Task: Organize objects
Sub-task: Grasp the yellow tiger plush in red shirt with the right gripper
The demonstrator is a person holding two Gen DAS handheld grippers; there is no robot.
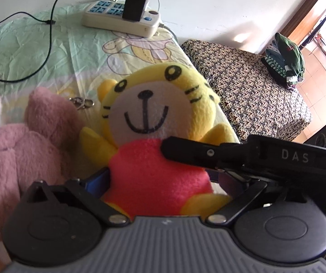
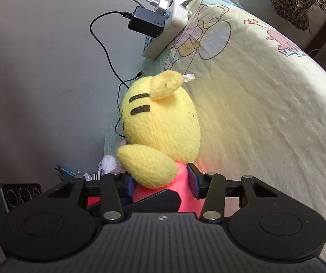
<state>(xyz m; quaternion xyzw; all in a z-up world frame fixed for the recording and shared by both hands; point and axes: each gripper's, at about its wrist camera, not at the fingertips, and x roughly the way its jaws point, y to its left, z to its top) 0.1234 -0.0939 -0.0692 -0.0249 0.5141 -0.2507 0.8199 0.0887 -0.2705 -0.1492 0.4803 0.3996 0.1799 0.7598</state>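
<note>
A yellow plush tiger [image 1: 144, 104] in a pink shirt is upright over the bed, face toward the left wrist camera. Its torso fills the gap of my left gripper [image 1: 158, 174]. The jaws stand wide, the left pad touches the toy's side, and the other finger is hidden. A finger of my right gripper [image 1: 185, 152] crosses the toy's chest from the right. The right wrist view shows the plush tiger [image 2: 160, 125] from behind. My right gripper [image 2: 160, 182] is shut on its pink torso, a pad on each side. A black finger of the left gripper [image 2: 158, 200] lies against the body below.
A pink plush [image 1: 26, 147] and a metal key clasp [image 1: 82, 102] lie left of the tiger on the cartoon-print sheet [image 1: 26, 50]. A power strip [image 1: 121, 20] with a black charger and cables sits by the wall. A patterned covered surface [image 1: 242, 79] with folded clothes [image 1: 286, 61] stands beyond the bed's edge.
</note>
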